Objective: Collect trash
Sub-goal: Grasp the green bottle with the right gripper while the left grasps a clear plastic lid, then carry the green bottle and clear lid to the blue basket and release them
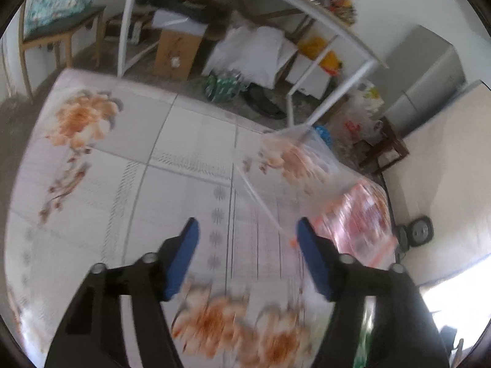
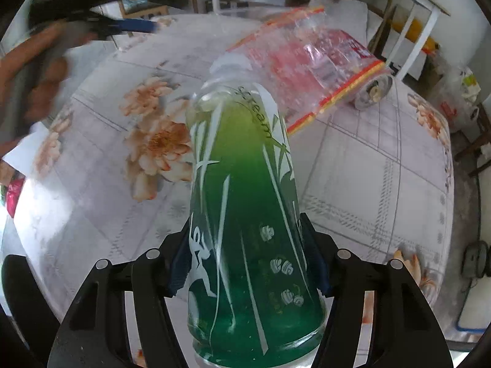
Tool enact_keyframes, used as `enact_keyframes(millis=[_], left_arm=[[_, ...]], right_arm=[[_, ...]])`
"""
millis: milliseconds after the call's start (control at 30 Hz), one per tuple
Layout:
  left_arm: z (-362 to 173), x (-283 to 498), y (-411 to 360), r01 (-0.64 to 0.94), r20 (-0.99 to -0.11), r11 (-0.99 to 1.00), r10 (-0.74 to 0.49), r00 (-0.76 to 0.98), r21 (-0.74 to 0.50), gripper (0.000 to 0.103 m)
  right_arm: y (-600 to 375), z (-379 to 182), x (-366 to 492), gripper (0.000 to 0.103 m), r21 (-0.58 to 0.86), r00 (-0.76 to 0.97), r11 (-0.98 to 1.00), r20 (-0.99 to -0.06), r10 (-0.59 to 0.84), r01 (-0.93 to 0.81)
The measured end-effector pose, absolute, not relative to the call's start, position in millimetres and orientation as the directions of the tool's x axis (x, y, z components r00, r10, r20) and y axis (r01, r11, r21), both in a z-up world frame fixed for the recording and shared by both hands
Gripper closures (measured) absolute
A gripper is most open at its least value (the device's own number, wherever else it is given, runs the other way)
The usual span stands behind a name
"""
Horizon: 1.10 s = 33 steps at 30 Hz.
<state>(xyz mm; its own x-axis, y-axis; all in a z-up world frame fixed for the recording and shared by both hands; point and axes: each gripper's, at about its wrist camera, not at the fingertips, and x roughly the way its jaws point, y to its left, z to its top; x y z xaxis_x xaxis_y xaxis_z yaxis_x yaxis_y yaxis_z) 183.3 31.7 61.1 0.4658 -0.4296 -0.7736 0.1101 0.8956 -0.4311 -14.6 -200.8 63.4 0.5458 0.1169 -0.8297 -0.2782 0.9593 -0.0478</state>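
Observation:
My right gripper is shut on a green bottle with a white cap, held over the flowered tablecloth. Beyond the bottle lies a clear zip bag with red packaging inside, and a metal can rests on its side at the bag's right end. In the left wrist view my left gripper is open above the cloth with nothing between its blue fingers. The same zip bag lies just right of its right finger. A hand carries the left gripper at the upper left of the right wrist view.
A white sheet of paper lies at the table's left edge. Behind the table stand a white metal shelf frame, a cardboard box, a wooden chair and plastic bags on the floor.

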Motion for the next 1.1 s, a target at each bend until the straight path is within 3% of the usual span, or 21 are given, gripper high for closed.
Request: enact_keyframes(millis=[267,400,500,867,1100], left_arm=[[36,237,6,0.034,-0.833,0.918,-0.373,0.409,-0.395,0.049],[23,246,-3,0.024,-0.846,0.914,-0.385,0.369,-0.405,0.083],[18,245,-2,0.009,-0.841,0.905,-0.398,0.366,-0.425,0.096],[78,195,82,-0.057,-0.789,0.881,-0.390,0.476,-0.470,0.100],[127,73,215,-0.127,-0.757,0.877,-0.318,0.571,-0.464,0.100]], right_arm=[[-195,63,-23,0.046,-0.003,0.550,0.935,-0.810,0.206,-0.355],[-195,61,-31,0.046,-0.009,0.556,0.926,-0.802,0.218,-0.377],[-194,61,-27,0.046,-0.014,0.565,0.927,-0.796,0.216,-0.375],[-164,74,-54,0.046,-0.044,0.593,0.900,-0.766,0.248,-0.434],[-120,82,-79,0.046,-0.113,0.601,0.847,-0.753,0.268,-0.519]])
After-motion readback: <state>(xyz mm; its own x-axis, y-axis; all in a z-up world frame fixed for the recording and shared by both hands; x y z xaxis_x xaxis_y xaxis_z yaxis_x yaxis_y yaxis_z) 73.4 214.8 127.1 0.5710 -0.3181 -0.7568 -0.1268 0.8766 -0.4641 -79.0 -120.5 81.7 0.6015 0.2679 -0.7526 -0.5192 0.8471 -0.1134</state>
